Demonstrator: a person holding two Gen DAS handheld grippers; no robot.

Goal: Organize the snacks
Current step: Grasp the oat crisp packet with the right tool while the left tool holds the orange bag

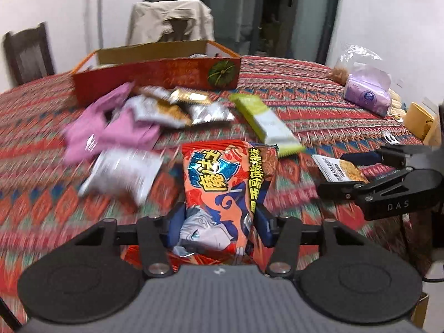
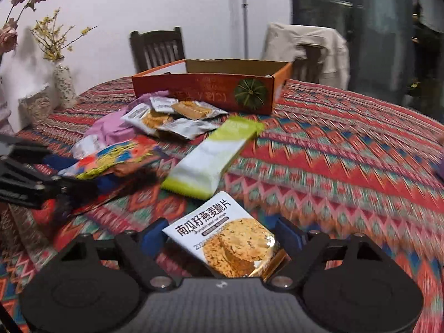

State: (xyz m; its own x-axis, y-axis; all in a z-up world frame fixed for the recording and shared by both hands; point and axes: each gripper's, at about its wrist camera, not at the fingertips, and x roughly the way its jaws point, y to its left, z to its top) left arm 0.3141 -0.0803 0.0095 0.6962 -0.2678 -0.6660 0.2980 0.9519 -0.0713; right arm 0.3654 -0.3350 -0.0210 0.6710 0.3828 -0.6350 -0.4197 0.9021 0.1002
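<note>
My left gripper (image 1: 219, 226) is shut on an orange-red snack bag with a cartoon print (image 1: 224, 183), held above the patterned tablecloth. My right gripper (image 2: 222, 238) is shut on a white oat crisp packet (image 2: 230, 238); it also shows at the right of the left wrist view (image 1: 340, 170). A green-and-white bar packet (image 2: 211, 155) lies ahead on the cloth. A heap of pink and silver packets (image 1: 125, 127) lies in front of an open orange cardboard box (image 1: 158, 75), seen also in the right wrist view (image 2: 205, 88).
A purple tissue pack (image 1: 366, 91) and a yellow box (image 1: 419, 119) sit at the table's right side. Vases with flowers (image 2: 62, 83) stand at the far left. Two chairs (image 2: 158, 47) stand behind the table, one draped with a beige jacket (image 1: 172, 19).
</note>
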